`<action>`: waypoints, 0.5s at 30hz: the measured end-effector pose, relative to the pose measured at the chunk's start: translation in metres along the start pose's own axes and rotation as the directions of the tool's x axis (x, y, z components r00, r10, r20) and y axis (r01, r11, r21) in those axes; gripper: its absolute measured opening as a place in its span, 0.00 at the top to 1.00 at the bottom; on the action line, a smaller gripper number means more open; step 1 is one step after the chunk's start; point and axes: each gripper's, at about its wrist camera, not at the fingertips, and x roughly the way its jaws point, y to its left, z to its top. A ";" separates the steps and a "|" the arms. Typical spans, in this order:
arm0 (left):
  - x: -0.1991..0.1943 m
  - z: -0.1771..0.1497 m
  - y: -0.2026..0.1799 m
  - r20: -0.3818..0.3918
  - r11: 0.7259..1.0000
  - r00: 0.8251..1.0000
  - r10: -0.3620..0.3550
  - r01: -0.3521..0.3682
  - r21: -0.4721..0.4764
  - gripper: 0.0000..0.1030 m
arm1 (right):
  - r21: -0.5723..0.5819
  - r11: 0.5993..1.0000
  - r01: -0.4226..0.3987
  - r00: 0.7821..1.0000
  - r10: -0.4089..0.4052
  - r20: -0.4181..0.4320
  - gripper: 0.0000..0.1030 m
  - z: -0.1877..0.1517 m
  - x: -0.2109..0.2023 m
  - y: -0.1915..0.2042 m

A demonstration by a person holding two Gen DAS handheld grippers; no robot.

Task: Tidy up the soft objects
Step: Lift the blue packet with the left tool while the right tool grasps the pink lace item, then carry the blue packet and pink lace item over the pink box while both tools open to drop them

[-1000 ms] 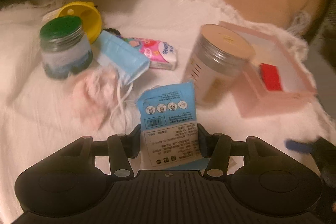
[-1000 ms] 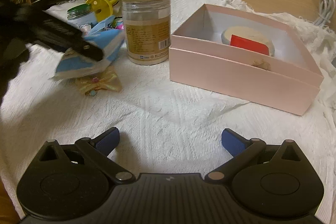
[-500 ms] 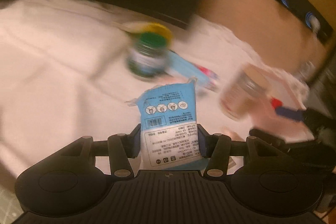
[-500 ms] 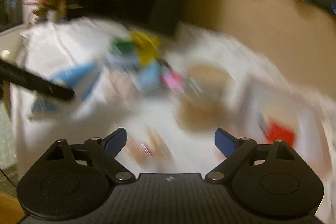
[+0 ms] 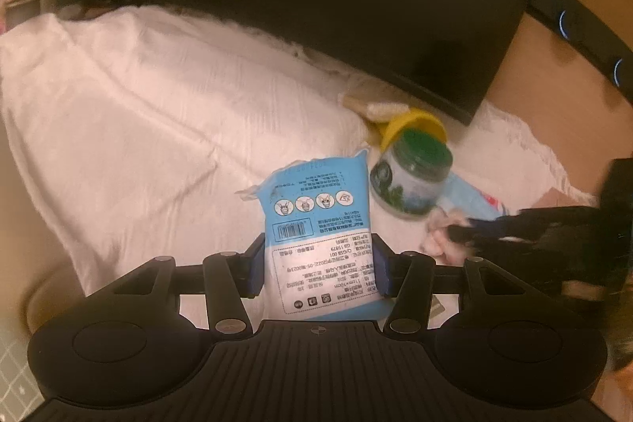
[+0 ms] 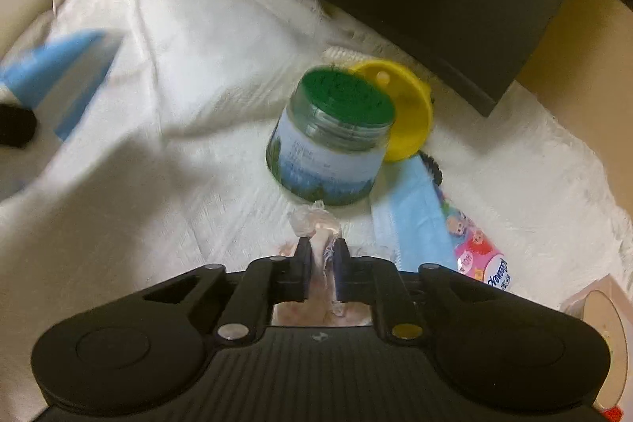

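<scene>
Risk: crinkly clear-wrapped pink item (image 6: 320,244) slipping from thin pinch of right hand-held gripper (image 6: 321,265), just beside green-lidded jar (image 6: 330,141); swing could topple jar. Left hand-held gripper (image 5: 318,265) clamps blue packet (image 5: 322,228) above white-clothed bench (image 5: 138,129).

White cloth-covered table (image 6: 190,161), green-lidded jar (image 6: 330,141), yellow lid (image 6: 407,113), blue mask (image 6: 415,220), pink tissue pack (image 6: 480,256)
</scene>
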 end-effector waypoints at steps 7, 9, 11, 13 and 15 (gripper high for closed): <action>0.003 0.057 -0.036 0.120 0.995 0.989 -0.086 0.079 0.059 0.45 | 0.163 0.981 -0.105 0.974 0.068 0.218 0.90 0.046 -0.113 -0.073; 0.005 0.074 -0.061 0.149 0.987 0.979 -0.139 0.124 0.103 0.45 | 0.216 0.973 -0.086 0.960 0.024 0.277 0.90 0.054 -0.147 -0.104; 0.009 0.085 -0.089 0.158 0.975 0.968 -0.193 0.171 0.146 0.45 | 0.258 0.966 -0.024 0.947 -0.061 0.316 0.90 0.052 -0.177 -0.135; 0.018 0.093 -0.120 0.144 0.957 0.956 -0.256 0.229 0.177 0.45 | 0.277 0.958 0.069 0.929 -0.163 0.333 0.90 0.042 -0.199 -0.154; 0.026 0.095 -0.153 0.119 0.936 0.942 -0.314 0.286 0.206 0.45 | 0.307 0.940 0.150 0.912 -0.251 0.325 0.90 0.025 -0.218 -0.173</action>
